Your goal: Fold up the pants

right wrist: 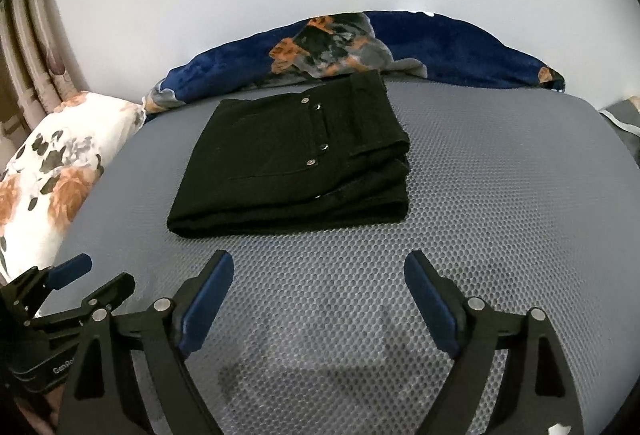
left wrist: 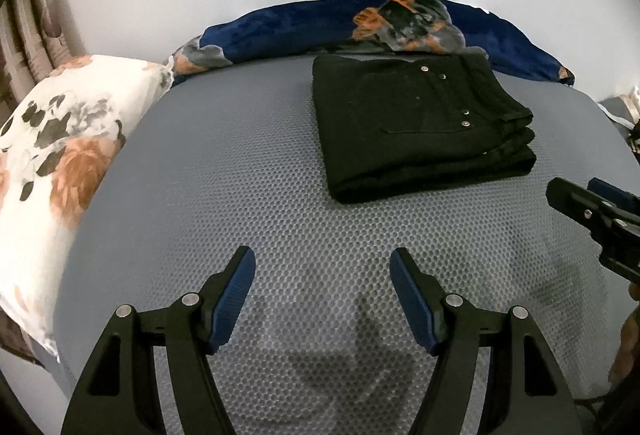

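While both pairs of black tongs with blue pads hang above the grey honeycomb-textured mattress [left wrist: 240, 175], the black denim pants [left wrist: 420, 127] lie folded into a thick rectangle near its far edge, just in front of a dark blue floral blanket [left wrist: 320, 27]. Neither tool touches them. Left gripper [left wrist: 323, 267] stands spread and empty; right gripper [right wrist: 319, 271] too, spread wide with nothing between its pads. A white flowered pillow [left wrist: 60, 155] lies to the left.

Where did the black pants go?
The black pants lie folded on the grey bed mat, just before the blue blanket, beyond both open grippers.
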Action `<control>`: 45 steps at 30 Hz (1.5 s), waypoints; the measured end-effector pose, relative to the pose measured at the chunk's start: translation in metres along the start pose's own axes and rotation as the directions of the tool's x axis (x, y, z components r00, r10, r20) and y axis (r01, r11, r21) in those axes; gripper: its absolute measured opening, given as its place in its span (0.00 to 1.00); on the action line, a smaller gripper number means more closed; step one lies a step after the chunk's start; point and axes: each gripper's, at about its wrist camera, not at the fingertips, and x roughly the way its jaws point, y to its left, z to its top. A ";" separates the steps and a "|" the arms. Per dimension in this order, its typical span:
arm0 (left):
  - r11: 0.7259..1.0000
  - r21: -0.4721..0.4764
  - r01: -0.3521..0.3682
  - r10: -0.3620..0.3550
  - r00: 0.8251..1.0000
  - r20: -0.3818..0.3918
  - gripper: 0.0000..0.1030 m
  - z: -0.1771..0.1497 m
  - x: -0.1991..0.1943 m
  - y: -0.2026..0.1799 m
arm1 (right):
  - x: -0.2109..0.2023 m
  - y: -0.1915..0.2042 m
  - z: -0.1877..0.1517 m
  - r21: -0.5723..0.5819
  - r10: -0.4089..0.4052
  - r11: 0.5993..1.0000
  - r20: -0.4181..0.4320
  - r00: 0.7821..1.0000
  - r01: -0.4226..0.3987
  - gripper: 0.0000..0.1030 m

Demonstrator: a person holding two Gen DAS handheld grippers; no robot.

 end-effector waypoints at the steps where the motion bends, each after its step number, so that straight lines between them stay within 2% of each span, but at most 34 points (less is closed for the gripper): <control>1: 1.000 -0.004 0.002 -0.002 1.000 0.001 0.68 -0.001 0.000 0.001 | -0.001 0.002 -0.001 0.002 0.002 1.000 -0.002 1.000 -0.002 0.83; 7: 1.000 -0.011 -0.001 0.001 1.000 -0.001 0.68 -0.003 0.002 0.006 | -0.008 0.016 -0.007 -0.037 -0.049 0.998 0.010 0.999 0.049 0.84; 11: 0.999 -0.034 0.009 -0.009 1.000 -0.016 0.68 -0.003 0.004 0.011 | -0.009 0.021 -0.010 -0.046 -0.051 0.998 0.008 0.999 0.051 0.85; 20: 0.998 -0.048 0.027 -0.028 0.999 -0.021 0.68 -0.002 0.002 0.012 | -0.011 0.023 -0.013 -0.032 -0.045 0.998 -0.010 0.999 0.045 0.86; 45: 0.999 -0.032 0.005 -0.005 1.000 -0.007 0.68 -0.004 0.001 0.009 | -0.004 0.023 -0.020 -0.017 -0.020 1.000 -0.054 0.998 0.019 0.86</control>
